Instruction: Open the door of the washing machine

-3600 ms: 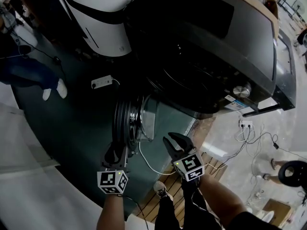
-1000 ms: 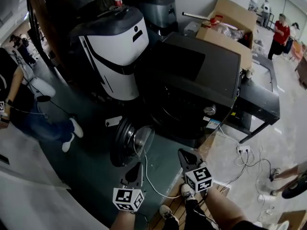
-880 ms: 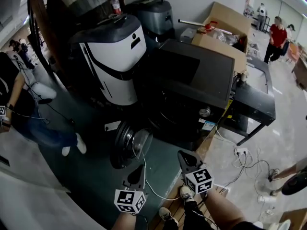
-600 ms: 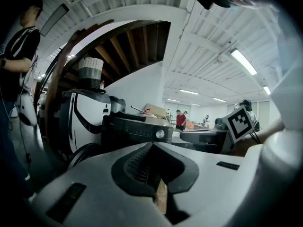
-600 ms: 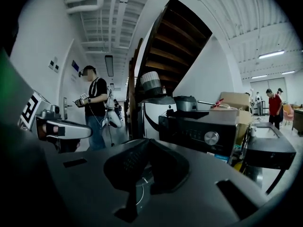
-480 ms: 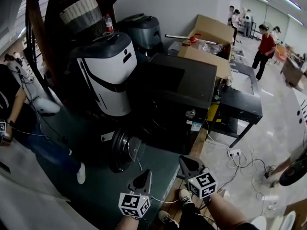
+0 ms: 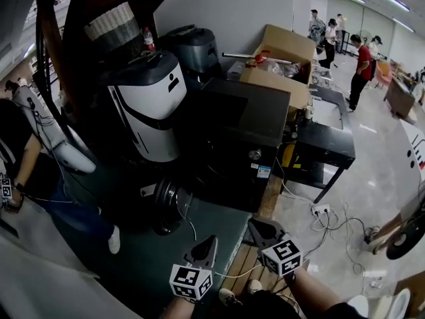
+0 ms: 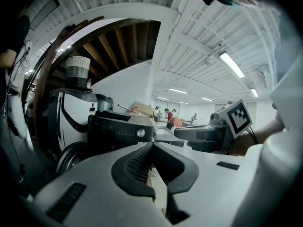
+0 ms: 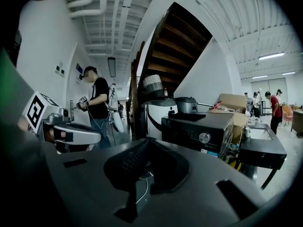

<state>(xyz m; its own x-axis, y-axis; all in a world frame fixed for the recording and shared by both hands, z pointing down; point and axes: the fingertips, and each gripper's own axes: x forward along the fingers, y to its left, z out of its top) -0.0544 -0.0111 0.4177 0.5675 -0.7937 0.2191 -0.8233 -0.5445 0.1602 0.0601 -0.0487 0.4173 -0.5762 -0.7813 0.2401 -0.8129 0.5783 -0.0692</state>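
Note:
The black washing machine (image 7: 242, 135) stands in the middle of the head view, a silver knob on its front. Its round door (image 7: 167, 207) hangs swung open to the left, low by the floor. Both grippers are held well back from it near the bottom edge, touching nothing. My left gripper (image 7: 210, 242) is shut and empty; in its own view the left gripper (image 8: 151, 144) points at the washing machine (image 8: 118, 129) and the door (image 8: 71, 157). My right gripper (image 7: 253, 224) is shut and empty too, and the right gripper (image 9: 147, 141) faces the washing machine (image 9: 199, 126).
A white and black machine (image 7: 149, 105) stands left of the washer. Cardboard boxes (image 7: 279, 62) and a black table (image 7: 325, 138) are on its right. Cables and a power strip (image 7: 322, 211) lie on the floor. A wooden pallet (image 7: 255, 264) is underfoot. A person (image 7: 26, 171) stands at left; others are far back.
Both shut grippers have drawn back and upward, away from the washing machine, which now looks smaller and farther. The door stays swung open.

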